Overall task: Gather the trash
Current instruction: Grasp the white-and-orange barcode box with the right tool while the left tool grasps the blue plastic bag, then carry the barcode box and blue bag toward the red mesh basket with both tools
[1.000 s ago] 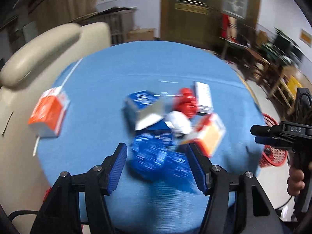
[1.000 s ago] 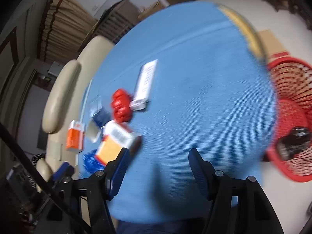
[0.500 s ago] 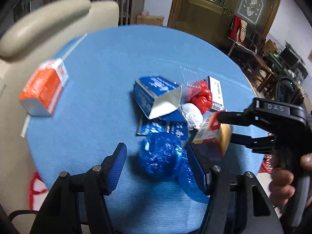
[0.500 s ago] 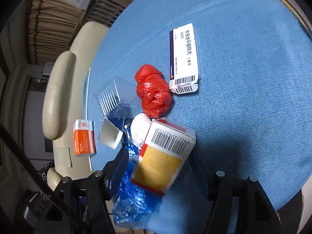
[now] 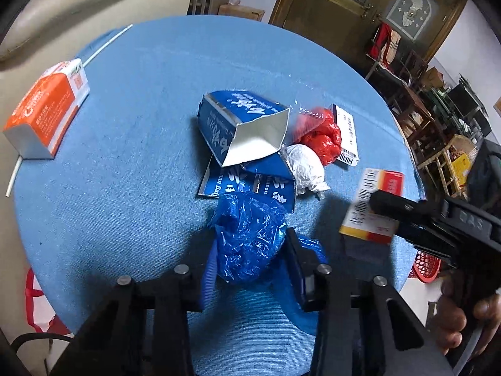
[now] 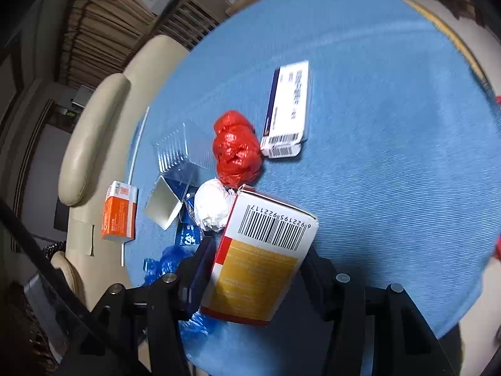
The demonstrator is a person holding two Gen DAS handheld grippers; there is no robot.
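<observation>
Trash lies on a round blue table (image 5: 150, 144). My left gripper (image 5: 250, 260) is shut on a crumpled blue plastic bag (image 5: 250, 238). My right gripper (image 6: 256, 269) is shut on a yellow, red and white barcode box (image 6: 260, 257), which also shows in the left wrist view (image 5: 372, 206). Near them lie a torn blue carton (image 5: 241, 128), a white paper ball (image 5: 305, 166), a red plastic wad (image 6: 236, 153), a white flat box (image 6: 289, 106) and an orange box (image 5: 47, 106).
A red basket (image 5: 422, 266) stands on the floor beyond the table's right edge. A cream armchair (image 5: 78, 9) is against the table's far left side. A clear plastic tray (image 6: 178, 150) and a white straw (image 5: 106, 42) lie on the table.
Both grippers moved in and closed: the left onto the blue bag, the right onto the barcode box, which is now between its fingers.
</observation>
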